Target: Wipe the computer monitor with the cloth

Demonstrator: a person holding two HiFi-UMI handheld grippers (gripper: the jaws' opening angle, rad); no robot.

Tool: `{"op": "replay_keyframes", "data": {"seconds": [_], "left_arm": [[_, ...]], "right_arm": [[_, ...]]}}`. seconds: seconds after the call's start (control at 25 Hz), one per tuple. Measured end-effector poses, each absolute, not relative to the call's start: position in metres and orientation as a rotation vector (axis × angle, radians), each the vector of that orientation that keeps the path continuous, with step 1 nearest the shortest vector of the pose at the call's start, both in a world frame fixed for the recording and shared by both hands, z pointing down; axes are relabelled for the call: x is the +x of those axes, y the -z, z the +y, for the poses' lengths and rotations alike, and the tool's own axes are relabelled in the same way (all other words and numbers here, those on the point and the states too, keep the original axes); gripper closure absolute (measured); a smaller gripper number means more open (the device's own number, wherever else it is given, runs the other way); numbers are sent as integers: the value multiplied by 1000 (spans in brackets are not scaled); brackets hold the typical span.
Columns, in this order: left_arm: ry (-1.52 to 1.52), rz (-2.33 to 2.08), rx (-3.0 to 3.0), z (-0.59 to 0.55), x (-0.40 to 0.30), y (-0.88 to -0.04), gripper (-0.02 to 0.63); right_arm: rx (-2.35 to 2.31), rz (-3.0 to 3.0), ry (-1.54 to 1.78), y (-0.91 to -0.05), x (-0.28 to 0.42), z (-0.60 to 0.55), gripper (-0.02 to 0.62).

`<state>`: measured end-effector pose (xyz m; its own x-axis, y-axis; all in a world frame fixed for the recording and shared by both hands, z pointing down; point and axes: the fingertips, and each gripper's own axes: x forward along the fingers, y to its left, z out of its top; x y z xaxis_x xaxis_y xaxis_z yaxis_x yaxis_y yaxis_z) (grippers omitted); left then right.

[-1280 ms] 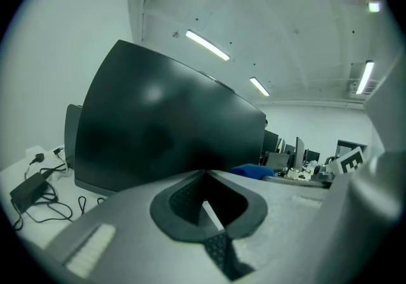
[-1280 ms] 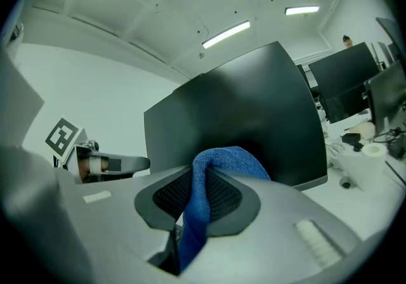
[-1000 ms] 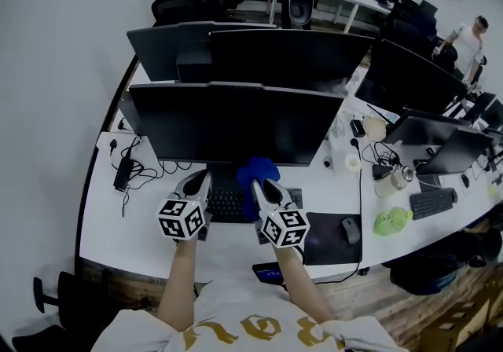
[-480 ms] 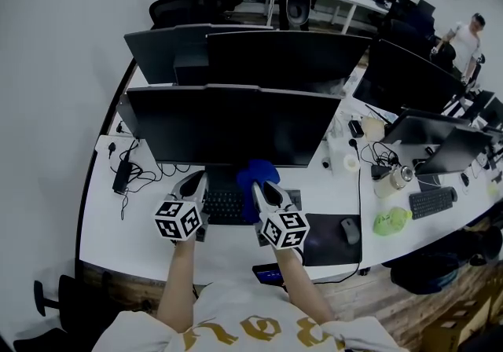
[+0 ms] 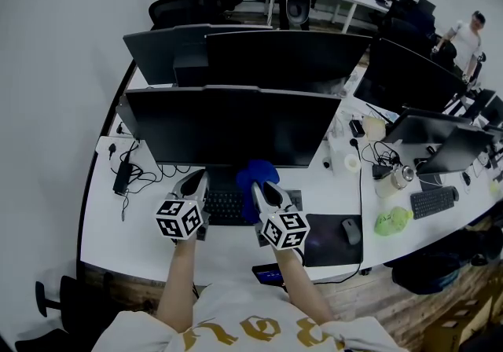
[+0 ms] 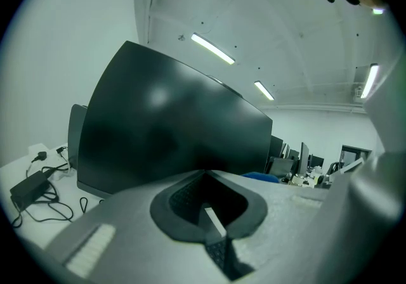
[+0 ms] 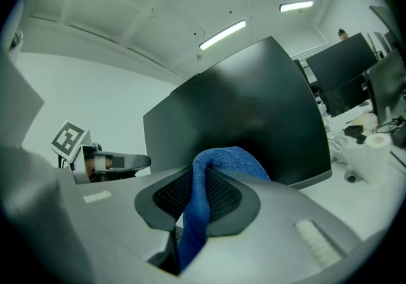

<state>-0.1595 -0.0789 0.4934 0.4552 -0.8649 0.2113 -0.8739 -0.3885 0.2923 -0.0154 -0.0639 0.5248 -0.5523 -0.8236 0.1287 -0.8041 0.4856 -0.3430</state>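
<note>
A dark computer monitor (image 5: 232,124) stands on the white desk (image 5: 110,221) straight ahead of me; it fills the left gripper view (image 6: 165,134) and the right gripper view (image 7: 254,111). My right gripper (image 5: 261,182) is shut on a blue cloth (image 5: 256,173), which bulges out past its tips just below the screen's lower edge; the cloth (image 7: 212,178) runs down between the jaws. My left gripper (image 5: 193,183) is shut with nothing in it, level with the right one, over the keyboard (image 5: 226,205).
Behind the near monitor stand more dark monitors (image 5: 283,56). A power brick with cables (image 5: 123,173) lies at the left. A mouse (image 5: 350,229) on a dark mat, a green item (image 5: 392,221), a second keyboard (image 5: 431,202) and a person (image 5: 467,40) are at the right.
Both grippers hold almost still; the left one has shifted a little to the left. The cloth stays in the right gripper.
</note>
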Motion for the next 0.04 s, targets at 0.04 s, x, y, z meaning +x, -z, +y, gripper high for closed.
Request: {"op": "replay_keyframes", "data": {"seconds": [0.04], "left_arm": [[-33, -1475, 2351, -79, -160, -493, 606]], "right_arm": [[-1459, 2662, 572, -525, -15, -64, 517]]}}
